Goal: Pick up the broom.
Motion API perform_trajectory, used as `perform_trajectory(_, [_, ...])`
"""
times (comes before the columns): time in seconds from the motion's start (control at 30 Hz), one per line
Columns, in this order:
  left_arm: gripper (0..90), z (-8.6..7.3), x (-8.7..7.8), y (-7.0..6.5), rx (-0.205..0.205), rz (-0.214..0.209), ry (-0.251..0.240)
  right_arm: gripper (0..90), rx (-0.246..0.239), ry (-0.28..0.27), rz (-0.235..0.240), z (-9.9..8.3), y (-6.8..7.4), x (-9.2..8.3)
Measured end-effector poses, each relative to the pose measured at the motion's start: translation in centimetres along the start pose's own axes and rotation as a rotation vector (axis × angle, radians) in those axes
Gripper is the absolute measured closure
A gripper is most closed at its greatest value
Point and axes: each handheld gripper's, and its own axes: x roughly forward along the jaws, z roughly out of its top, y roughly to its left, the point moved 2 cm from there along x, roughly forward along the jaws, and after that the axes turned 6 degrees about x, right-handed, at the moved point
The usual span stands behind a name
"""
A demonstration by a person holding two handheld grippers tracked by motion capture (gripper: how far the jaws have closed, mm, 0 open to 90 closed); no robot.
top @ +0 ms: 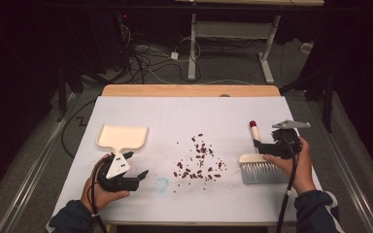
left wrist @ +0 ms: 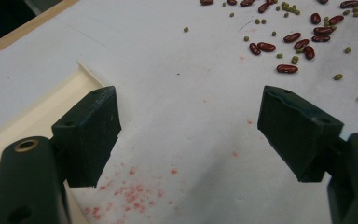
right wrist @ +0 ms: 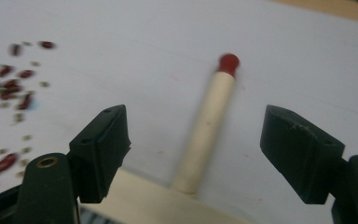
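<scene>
On the white table cover (top: 184, 111) a scatter of red kidney beans and small green beans (top: 199, 162) lies in the middle, between the two hands. To the right of the scatter lies a small hand brush (top: 256, 162), its grey bristles toward the near edge and its cream handle pointing away, capped with a red tip at the far end. The right gripper (top: 260, 144) sits over that handle, just above the brush head. In the right gripper view the cream brush handle (right wrist: 205, 130) runs up between the two black jaws, which stand wide apart with clear space on either side of it, so the gripper is spread and grasps nothing; the pads do not touch the handle. That view is a little blurred, and the beans smear along its left side.

On the left of the table a cream dustpan (top: 122, 137) lies flat, its broad mouth toward the far side and its short handle toward the near side. The left gripper (top: 137, 164) rests just near of it, beside the handle, turned toward the beans. Its jaws are spread wide too and empty, with bare table between them; the pan's edge (left wrist: 51, 107) shows behind one jaw. Faint reddish specks (left wrist: 130, 191) mark the cover there.
</scene>
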Motion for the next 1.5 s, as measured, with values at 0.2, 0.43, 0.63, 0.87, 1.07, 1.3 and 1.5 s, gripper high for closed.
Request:
perform_trajectory(0.2, [20.6,-0.2,0.1,0.0,0.016,0.001,0.007,34.3,0.071,0.128,-0.039,0.8,-0.9,4.4])
perform_trajectory(0.43, [20.7,-0.3,0.0,-0.1,0.014,0.000,0.009,51.3,0.068,0.253,-0.050,0.4,-0.3,7.1])
perform_trajectory(0.63, [20.7,-0.3,-0.1,-0.1,0.020,0.001,0.014,66.9,0.032,0.237,-0.045,0.5,0.4,7.2])
perform_trajectory(0.87, [20.8,-0.3,-0.2,-0.3,0.030,-0.002,0.014,70.3,0.009,0.213,-0.040,0.3,0.7,7.1])
perform_trajectory(1.07, [20.8,-0.3,-0.4,-0.2,0.026,0.000,0.008,70.3,0.028,0.167,-0.009,0.3,0.4,6.4])
perform_trajectory(1.3, [20.8,-0.3,-0.6,-0.2,0.023,0.007,0.001,70.4,0.034,0.044,0.043,0.5,-0.1,3.9])
perform_trajectory(1.5, [20.8,-0.2,-0.7,-0.3,0.023,0.009,0.000,70.5,0.040,-0.078,0.070,0.5,-0.5,0.8])
